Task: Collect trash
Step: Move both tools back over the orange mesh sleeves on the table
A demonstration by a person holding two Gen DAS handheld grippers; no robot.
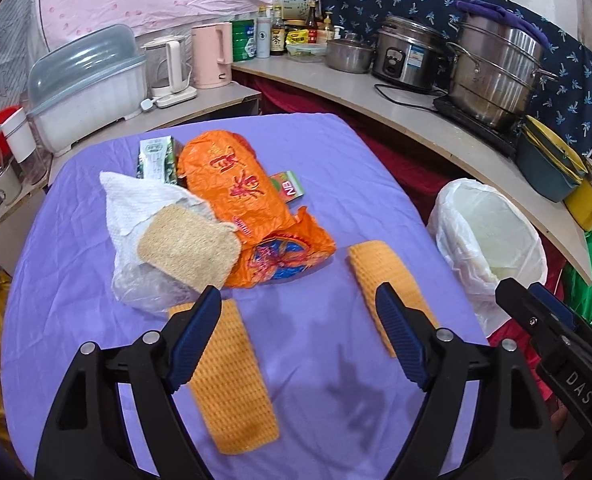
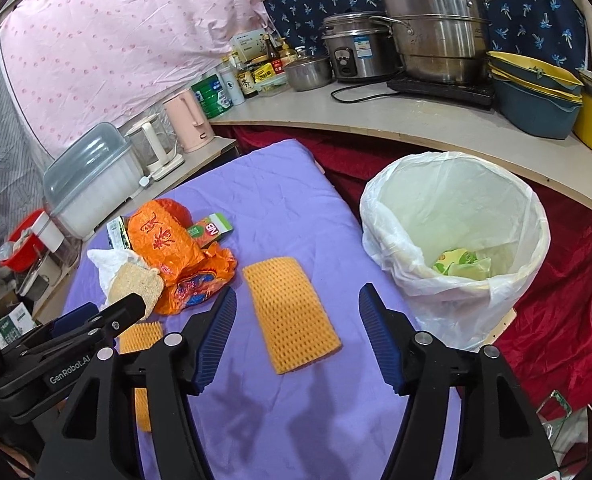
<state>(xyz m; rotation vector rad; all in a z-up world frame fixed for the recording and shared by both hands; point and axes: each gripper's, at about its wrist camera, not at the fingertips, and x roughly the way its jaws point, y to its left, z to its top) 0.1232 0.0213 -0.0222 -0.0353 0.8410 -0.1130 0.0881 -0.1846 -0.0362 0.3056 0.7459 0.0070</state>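
Note:
On the purple-covered table [image 1: 320, 152] lie two orange foam nets: one [image 1: 231, 380] under my left gripper [image 1: 298, 296], another [image 2: 291, 312] just ahead of my right gripper [image 2: 296, 296]. Both grippers are open with nothing between the fingers. A trash heap sits at the back left: an orange plastic bag [image 1: 235, 188], a beige loofah pad [image 1: 189, 246], a white towel [image 1: 135, 200], clear plastic [image 1: 143, 292], a green-and-red box [image 1: 289, 186] and a green packet [image 1: 155, 156]. The white-lined bin [image 2: 456, 248] stands to the right of the table with green wrappers [image 2: 462, 264] inside.
A curved counter [image 2: 376, 120] behind holds steel pots [image 2: 432, 20], a rice cooker [image 2: 356, 48], bottles, and blue and yellow basins [image 2: 536, 92]. Left shelf carries a dish box [image 1: 83, 88] and kettles [image 1: 211, 54]. Red cloth [image 2: 556, 340] lies around the bin.

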